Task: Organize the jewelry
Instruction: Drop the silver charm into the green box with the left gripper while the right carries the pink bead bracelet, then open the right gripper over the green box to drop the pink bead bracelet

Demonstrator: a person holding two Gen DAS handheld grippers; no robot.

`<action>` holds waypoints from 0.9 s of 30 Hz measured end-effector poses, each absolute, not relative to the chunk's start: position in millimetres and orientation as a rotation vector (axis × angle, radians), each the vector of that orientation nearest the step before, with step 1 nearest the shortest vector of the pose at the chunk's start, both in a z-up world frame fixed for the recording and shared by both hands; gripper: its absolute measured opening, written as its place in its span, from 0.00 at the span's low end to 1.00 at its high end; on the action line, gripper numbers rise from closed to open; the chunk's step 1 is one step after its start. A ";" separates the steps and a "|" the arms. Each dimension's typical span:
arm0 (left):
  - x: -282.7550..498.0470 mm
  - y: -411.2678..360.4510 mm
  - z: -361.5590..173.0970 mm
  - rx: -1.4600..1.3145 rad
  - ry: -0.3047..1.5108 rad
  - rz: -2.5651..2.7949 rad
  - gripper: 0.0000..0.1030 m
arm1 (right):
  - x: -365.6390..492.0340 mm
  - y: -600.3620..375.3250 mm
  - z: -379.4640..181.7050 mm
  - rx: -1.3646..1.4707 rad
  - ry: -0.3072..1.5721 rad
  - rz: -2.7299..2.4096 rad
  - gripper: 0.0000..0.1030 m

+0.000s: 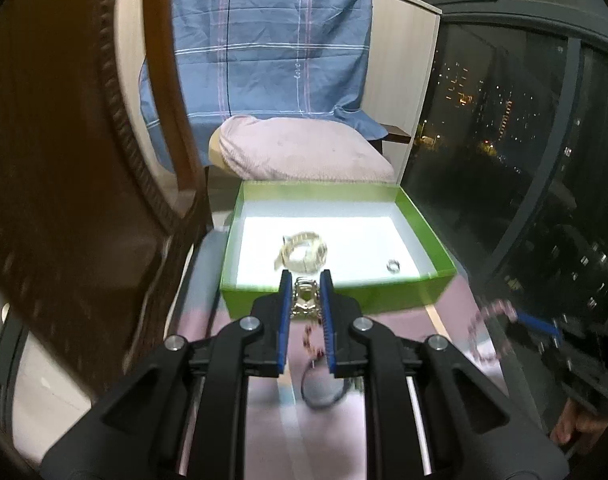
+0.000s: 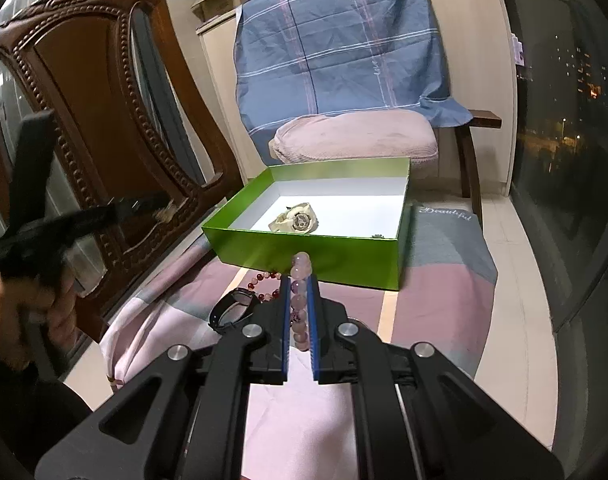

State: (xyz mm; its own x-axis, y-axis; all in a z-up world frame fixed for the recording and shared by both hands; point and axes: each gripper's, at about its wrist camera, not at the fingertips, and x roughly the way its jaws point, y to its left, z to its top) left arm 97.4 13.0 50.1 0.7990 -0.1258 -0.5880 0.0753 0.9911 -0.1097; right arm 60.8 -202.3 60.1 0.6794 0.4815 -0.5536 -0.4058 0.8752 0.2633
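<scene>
My left gripper (image 1: 304, 277) is shut on a shiny metal link piece (image 1: 304, 300), a watch or a bracelet, held just in front of the green box's (image 1: 336, 292) near wall. Inside the box lie a cream watch (image 1: 304, 252) and a small ring (image 1: 393, 266). My right gripper (image 2: 300, 280) is shut on a pink bead bracelet (image 2: 300, 296), held above the cloth short of the box (image 2: 304, 252). A red bead bracelet (image 2: 264, 280) and a black band (image 2: 234, 312) lie on the cloth. The left gripper (image 2: 164, 206) appears blurred at the left of the right wrist view.
The box stands on a pink and grey cloth (image 2: 444, 292). A carved wooden chair back (image 2: 104, 120) rises at the left. Beyond the box is a chair with a pink cushion (image 2: 356, 136) and a blue plaid sheet (image 2: 344, 48). A dark window (image 2: 564, 140) runs along the right.
</scene>
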 end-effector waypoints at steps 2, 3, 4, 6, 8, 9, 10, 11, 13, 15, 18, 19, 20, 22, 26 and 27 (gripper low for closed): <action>120.6 11.9 54.3 -0.080 0.649 -0.109 0.14 | 62.3 -204.9 60.9 0.132 0.655 0.503 0.08; 135.2 12.7 54.1 -0.086 0.659 -0.111 0.14 | 62.7 -205.9 60.8 0.135 0.655 0.505 0.08; 146.3 12.7 53.2 -0.086 0.673 -0.108 0.14 | 63.4 -206.9 61.3 0.140 0.654 0.506 0.08; 164.9 12.9 50.1 -0.090 0.690 -0.097 0.14 | 64.2 -208.5 62.0 0.146 0.654 0.507 0.08; 184.4 13.5 41.7 -0.093 0.727 -0.093 0.18 | 65.2 -210.6 62.5 0.152 0.654 0.508 0.08; 191.2 14.1 37.3 -0.091 0.744 -0.083 0.25 | 65.7 -211.6 62.9 0.155 0.653 0.508 0.08; 196.1 15.8 30.9 -0.089 0.765 -0.060 0.50 | 65.1 -212.4 63.2 0.157 0.652 0.508 0.08; 197.6 17.4 27.9 -0.087 0.772 -0.041 0.60 | 64.9 -213.1 63.5 0.158 0.650 0.507 0.08; 189.4 21.6 27.7 -0.102 0.766 -0.023 0.60 | 65.2 -214.2 64.0 0.162 0.647 0.508 0.08; 166.8 23.5 35.5 -0.118 0.732 -0.022 0.60 | 65.3 -215.2 64.7 0.162 0.641 0.507 0.08; 127.1 19.1 46.5 -0.090 0.658 -0.013 0.74 | 65.8 -216.1 65.2 0.164 0.632 0.503 0.08; 107.8 15.9 47.8 -0.076 0.630 -0.020 0.76 | 66.9 -215.4 63.8 0.163 0.636 0.501 0.08; 92.2 12.8 46.6 -0.067 0.614 -0.030 0.78 | 68.1 -214.0 62.0 0.160 0.642 0.499 0.08; 64.4 8.0 37.3 -0.060 0.603 -0.049 0.79 | 69.2 -211.2 59.7 0.152 0.649 0.492 0.08; 49.9 3.6 5.8 -0.091 0.654 -0.052 0.80 | 69.5 -203.5 56.0 0.130 0.660 0.478 0.08; 52.5 0.5 0.1 -0.069 0.668 -0.050 0.80 | 69.8 -201.9 55.6 0.124 0.660 0.473 0.08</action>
